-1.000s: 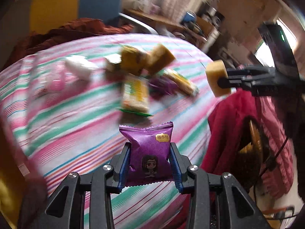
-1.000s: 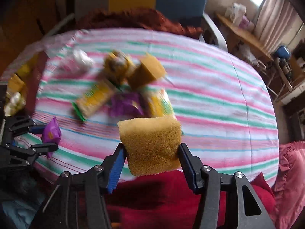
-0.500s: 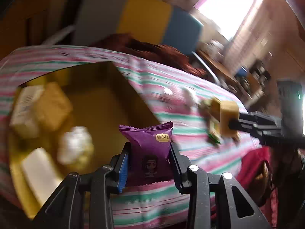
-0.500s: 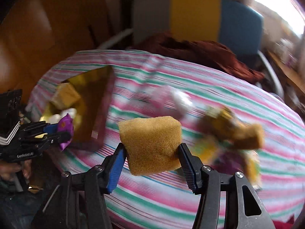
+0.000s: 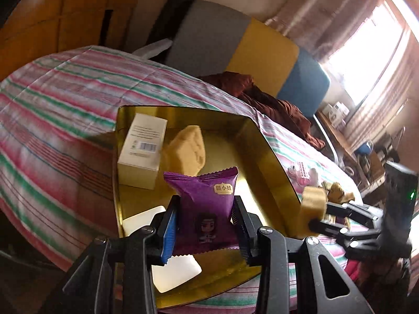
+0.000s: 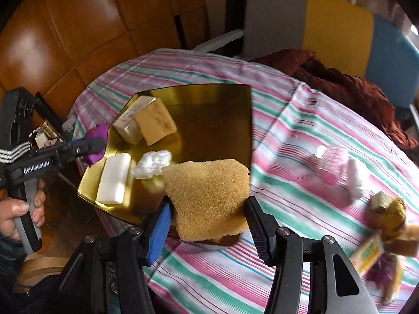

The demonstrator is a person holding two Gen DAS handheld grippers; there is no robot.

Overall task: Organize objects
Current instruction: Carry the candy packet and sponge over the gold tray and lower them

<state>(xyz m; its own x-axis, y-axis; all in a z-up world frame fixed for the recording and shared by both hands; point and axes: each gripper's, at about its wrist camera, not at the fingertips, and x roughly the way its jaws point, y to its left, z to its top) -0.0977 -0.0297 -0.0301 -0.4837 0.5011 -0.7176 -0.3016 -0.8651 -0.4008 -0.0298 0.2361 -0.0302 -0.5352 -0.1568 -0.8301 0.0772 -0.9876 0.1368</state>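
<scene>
The left gripper (image 5: 205, 225) is clamped on a purple snack packet (image 5: 207, 209); both pads press the packet's sides and the packet stands upright between them. The packet hangs over the near part of the gold tray (image 5: 264, 157).

The right gripper (image 6: 207, 217) is clamped on a yellow sponge block (image 6: 207, 198), which fills the gap between its jaws. The block hangs over the near edge of the gold tray. In the left wrist view, this gripper and its block sit just beyond the tray's right wall.

Inside the tray, at its far left corner, a cream carton (image 5: 142, 151) stands touching a second sponge block (image 5: 187, 151). Nearer, along the tray's left side, lies a white bar (image 6: 114, 179), with a crumpled white wad (image 6: 153, 163) just beside it.

The tray rests on a striped tablecloth (image 5: 52, 110). To the right of the tray, on the cloth, lies a pink transparent item (image 6: 331, 166); farther right is a blurred cluster of snack packets (image 6: 387, 238). A hand (image 6: 22, 213) grips the left gripper's handle beside the tray's left edge.
</scene>
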